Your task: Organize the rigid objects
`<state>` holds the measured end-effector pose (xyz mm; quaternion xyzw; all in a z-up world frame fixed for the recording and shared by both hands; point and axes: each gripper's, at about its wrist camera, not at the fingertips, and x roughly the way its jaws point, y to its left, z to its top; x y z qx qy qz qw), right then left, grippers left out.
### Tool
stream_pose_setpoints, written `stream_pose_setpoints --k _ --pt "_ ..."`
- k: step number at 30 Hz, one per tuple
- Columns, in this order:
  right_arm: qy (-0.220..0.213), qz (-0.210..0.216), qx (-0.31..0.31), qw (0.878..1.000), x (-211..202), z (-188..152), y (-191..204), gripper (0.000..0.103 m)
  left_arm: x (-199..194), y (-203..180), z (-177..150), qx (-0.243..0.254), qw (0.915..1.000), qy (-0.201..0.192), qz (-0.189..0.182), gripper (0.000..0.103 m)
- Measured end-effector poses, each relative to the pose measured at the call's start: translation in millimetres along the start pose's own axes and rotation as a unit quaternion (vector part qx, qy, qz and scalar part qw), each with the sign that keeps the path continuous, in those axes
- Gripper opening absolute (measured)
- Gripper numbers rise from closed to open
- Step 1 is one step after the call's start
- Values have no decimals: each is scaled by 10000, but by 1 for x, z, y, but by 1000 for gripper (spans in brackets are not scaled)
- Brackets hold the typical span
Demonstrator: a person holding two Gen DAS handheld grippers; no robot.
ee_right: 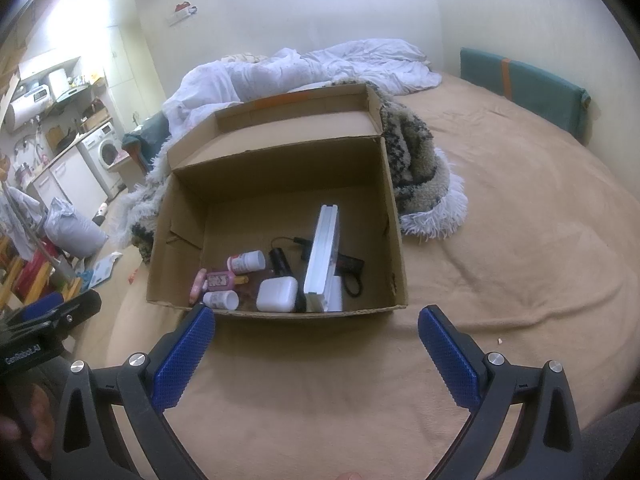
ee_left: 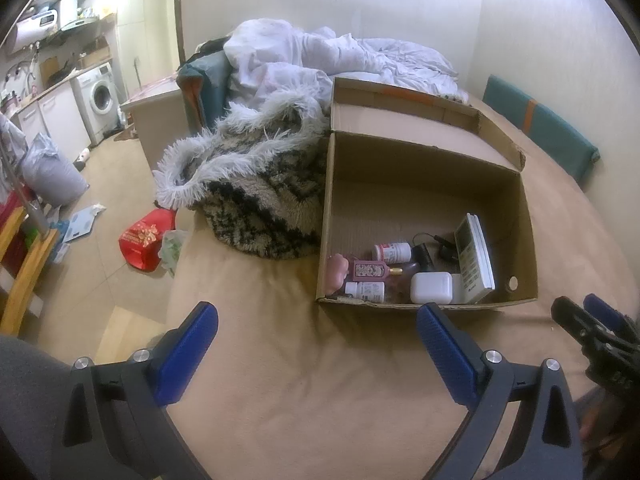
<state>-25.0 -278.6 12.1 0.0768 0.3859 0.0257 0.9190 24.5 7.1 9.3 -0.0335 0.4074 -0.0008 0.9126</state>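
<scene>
I see both my grippers w/ jaws spread wide, nothing in them: left gripper (ee_left: 316, 320) and right gripper (ee_right: 316, 322) hover over the tan bed sheet (ee_right: 500, 240), just in front of the cardboard box (ee_right: 394, 216). Box is open, its flap up at the far side. Inside, near the front wall: white remote (ee_right: 325, 256) on its edge, white case (ee_right: 277, 294), two small white bottles (ee_right: 246, 261), pink perfume bottle (ee_left: 370, 271), black cable (ee_right: 352, 270). Fluffy blanket (ee_left: 256, 184) touches the box.

I'm seeing soft indoor light with a yellowish cast. Glare is washing out the wall (ee_right: 80, 28) at the upper left of my right view. Both fisheye views are bending straight lines and darkening at the corners; detail is looking soft throughout.
</scene>
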Motion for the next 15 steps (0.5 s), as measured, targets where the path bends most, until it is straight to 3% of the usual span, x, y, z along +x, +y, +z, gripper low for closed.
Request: stream_pose_setpoints --k 15 --pt "-2 -6 -3 10000 0 0 1 103 -1 3 0 34 10000 2 -18 100"
